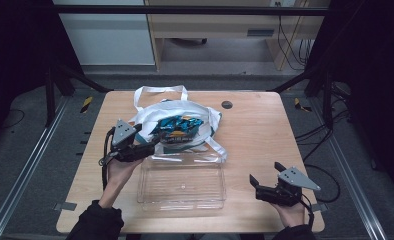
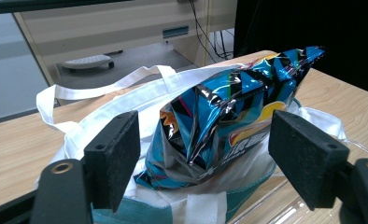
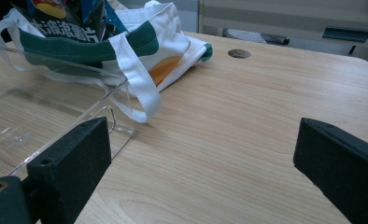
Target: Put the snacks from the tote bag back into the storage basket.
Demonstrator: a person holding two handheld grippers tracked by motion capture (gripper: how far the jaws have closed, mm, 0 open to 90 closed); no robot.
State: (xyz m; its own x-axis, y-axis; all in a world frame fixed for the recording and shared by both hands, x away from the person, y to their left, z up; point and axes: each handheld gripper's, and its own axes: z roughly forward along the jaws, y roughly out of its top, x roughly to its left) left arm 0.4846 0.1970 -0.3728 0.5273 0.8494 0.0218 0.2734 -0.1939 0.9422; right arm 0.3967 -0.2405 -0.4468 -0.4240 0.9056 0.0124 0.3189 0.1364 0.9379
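Observation:
A white tote bag with green trim lies at the middle back of the wooden table. A blue crisp packet sticks out of its mouth. In front of it sits a clear plastic tray, nothing in it. My left gripper is at the bag's left front, open. In the left gripper view its jaws stand either side of the packet without touching it. My right gripper rests open near the table's front right, with bare wood between its jaws.
A round cable hole sits in the tabletop behind the bag. The tote's straps trail over the tray's far corner. Beyond the table stand a desk and hanging cables. Black frame posts flank the table.

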